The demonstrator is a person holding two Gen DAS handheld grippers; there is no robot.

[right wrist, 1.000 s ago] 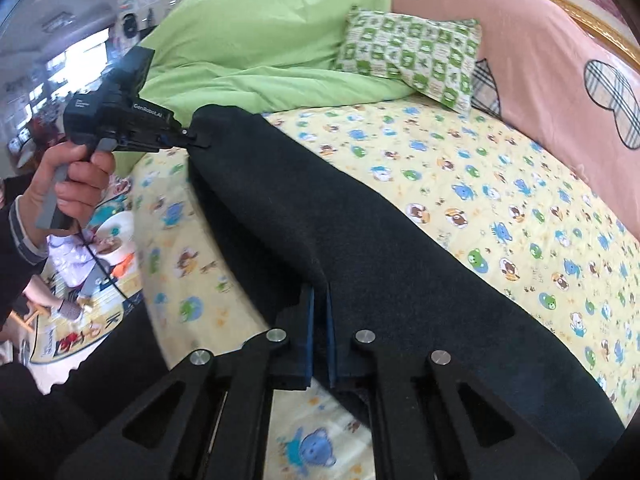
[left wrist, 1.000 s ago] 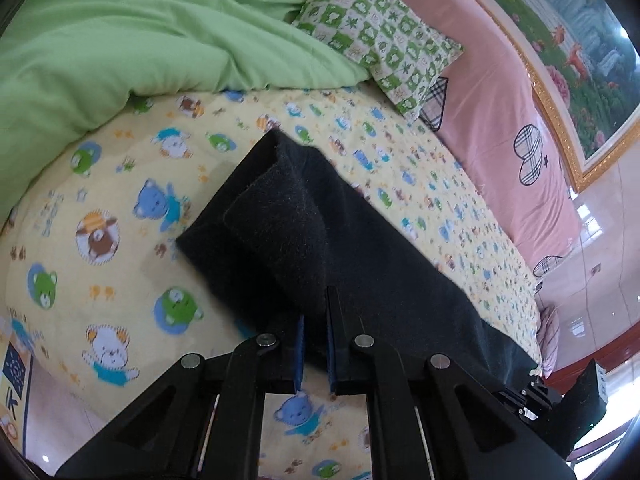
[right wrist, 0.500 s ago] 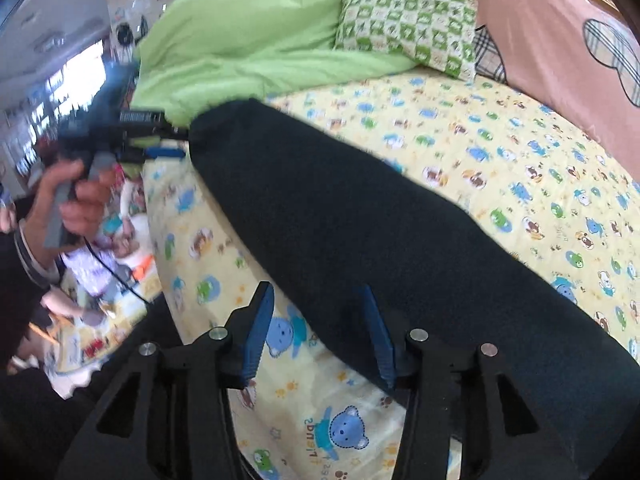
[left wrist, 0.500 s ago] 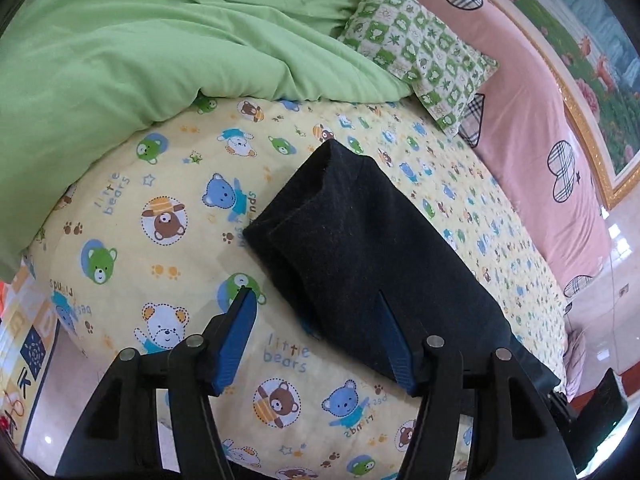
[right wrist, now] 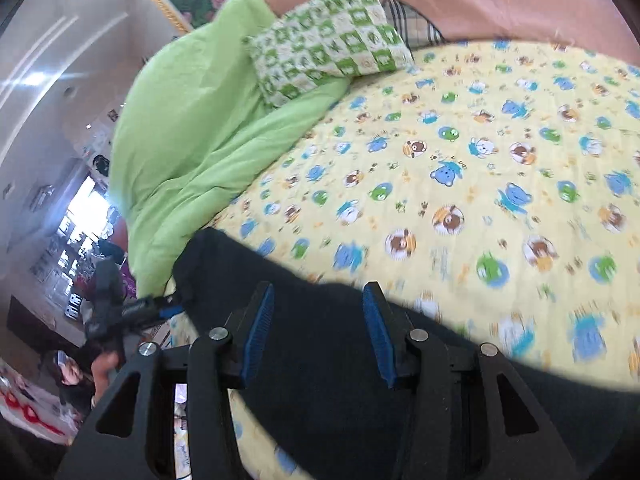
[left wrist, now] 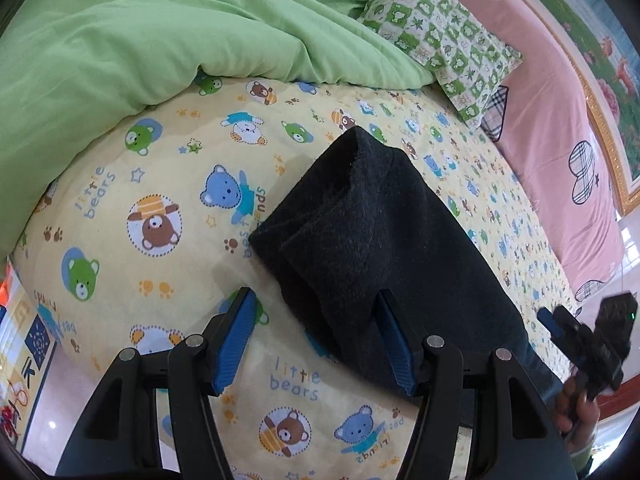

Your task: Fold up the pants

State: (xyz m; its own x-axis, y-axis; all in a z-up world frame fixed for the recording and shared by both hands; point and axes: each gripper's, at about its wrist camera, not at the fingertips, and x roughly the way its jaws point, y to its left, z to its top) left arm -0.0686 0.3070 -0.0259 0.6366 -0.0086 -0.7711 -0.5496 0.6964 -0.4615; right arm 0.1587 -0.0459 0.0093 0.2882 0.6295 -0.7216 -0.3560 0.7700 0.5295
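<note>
While lying flat on the yellow bear-print bed (left wrist: 160, 184), pants (left wrist: 372, 240): dark, fuzzy, folded into a long band that runs along the near side of the mattress. One short end squared off toward the green duvet (left wrist: 160, 40), its corner raised a little, edge slightly frayed. Long near edge close to the bed's rim, in places right at it; far edge bordered by a wide stretch of bare sheet.

Left gripper (left wrist: 316, 340): open, blue pads spread wide, nothing pinched. Right pad over the pants near their short end, left pad over bare sheet just off the fabric's edge. Contact with the cloth: cannot tell.

Right gripper (right wrist: 318, 334): also open, pads apart above the pants further along the band, both over dark cloth, nothing clamped. Picture blurred here, so touching or hovering cannot be told. Seen from the left wrist at lower right, held in a hand (left wrist: 580, 408) beyond the pants' far stretch.

Free room: broad open sheet beyond the pants toward the pink cover (left wrist: 560, 100); smaller clear patch between the short end and the duvet. Checked pillow (left wrist: 444, 36) against the duvet and pink cover, well apart from the pants. Floor (left wrist: 48, 420) visible past the bed's near corner, with a patterned mat beside it.
</note>
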